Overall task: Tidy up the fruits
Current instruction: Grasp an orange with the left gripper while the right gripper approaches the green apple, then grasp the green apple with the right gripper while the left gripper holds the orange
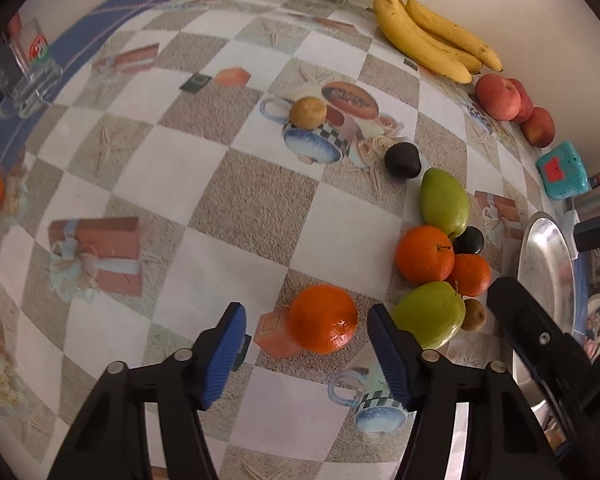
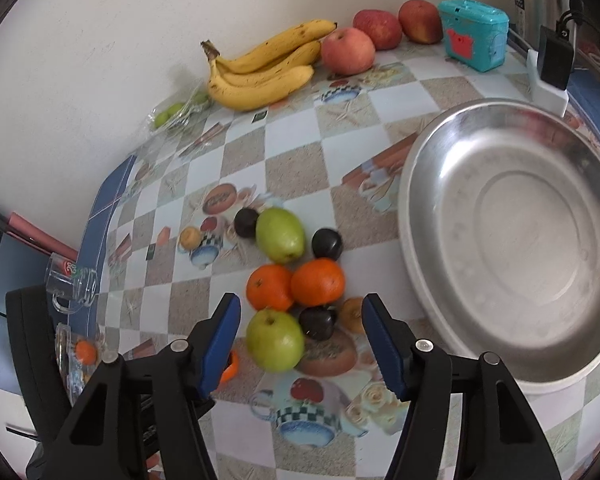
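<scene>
Left wrist: left gripper (image 1: 304,344) jaws released, wide apart, a lone orange (image 1: 323,319) on the table (image 1: 236,200) just ahead between them, not gripped. Bananas (image 1: 432,36) lie at the wall, long axis along it, stems toward the far end. Right wrist: right gripper (image 2: 300,344) jaws released, over a green apple (image 2: 275,340), stem up, with a dark plum (image 2: 317,322) touching it. Steel bowl (image 2: 512,240) to the right.

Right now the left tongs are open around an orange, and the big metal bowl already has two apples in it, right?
Not quite. The metal bowl holds nothing yet, as the right wrist view shows. The left tongs are indeed open around an orange.
</scene>
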Tool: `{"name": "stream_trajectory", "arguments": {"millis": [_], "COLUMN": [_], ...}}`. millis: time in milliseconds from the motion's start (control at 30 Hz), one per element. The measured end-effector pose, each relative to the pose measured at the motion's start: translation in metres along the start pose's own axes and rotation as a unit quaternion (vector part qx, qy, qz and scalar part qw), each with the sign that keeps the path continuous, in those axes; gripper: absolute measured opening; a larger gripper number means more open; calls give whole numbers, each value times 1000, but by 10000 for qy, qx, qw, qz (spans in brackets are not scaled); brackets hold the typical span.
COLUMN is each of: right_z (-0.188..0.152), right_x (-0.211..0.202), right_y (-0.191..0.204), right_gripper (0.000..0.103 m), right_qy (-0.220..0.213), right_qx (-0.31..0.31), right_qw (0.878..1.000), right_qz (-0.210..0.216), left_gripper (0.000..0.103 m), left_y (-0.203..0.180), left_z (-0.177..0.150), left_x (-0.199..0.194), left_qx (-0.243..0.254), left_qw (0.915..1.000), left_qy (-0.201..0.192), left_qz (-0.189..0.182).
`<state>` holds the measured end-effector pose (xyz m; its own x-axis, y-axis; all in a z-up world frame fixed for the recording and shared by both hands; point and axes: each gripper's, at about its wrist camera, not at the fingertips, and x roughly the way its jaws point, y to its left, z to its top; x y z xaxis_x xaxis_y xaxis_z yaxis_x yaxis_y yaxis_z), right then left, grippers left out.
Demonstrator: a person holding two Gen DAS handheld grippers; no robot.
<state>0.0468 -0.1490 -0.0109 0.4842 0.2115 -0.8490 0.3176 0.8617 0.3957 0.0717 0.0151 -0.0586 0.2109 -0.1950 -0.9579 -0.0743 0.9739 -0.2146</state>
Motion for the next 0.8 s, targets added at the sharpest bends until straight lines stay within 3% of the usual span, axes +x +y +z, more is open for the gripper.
{"name": "stream_trajectory", "arguments": {"millis": [267, 500, 800], "right_z": [-6, -5, -7], "right_x": [11, 15, 21], "right_y": [7, 9, 8], "right_gripper": [65, 64, 64], "right_qy": [159, 194, 217], "right_qx": [47, 244, 255], "right_qw": [9998, 9995, 9994], "right_qz": [52, 107, -17], "left_gripper": [40, 38, 38], "left_y": [-1, 3, 41], "left_z": [1, 1, 4], "left_x": [6, 5, -17], "left_qx": [-75, -254, -969], "left_qw": [9995, 9987, 9941], "left_qy": [136, 110, -273], "left_qz": [-271, -438, -414]}}
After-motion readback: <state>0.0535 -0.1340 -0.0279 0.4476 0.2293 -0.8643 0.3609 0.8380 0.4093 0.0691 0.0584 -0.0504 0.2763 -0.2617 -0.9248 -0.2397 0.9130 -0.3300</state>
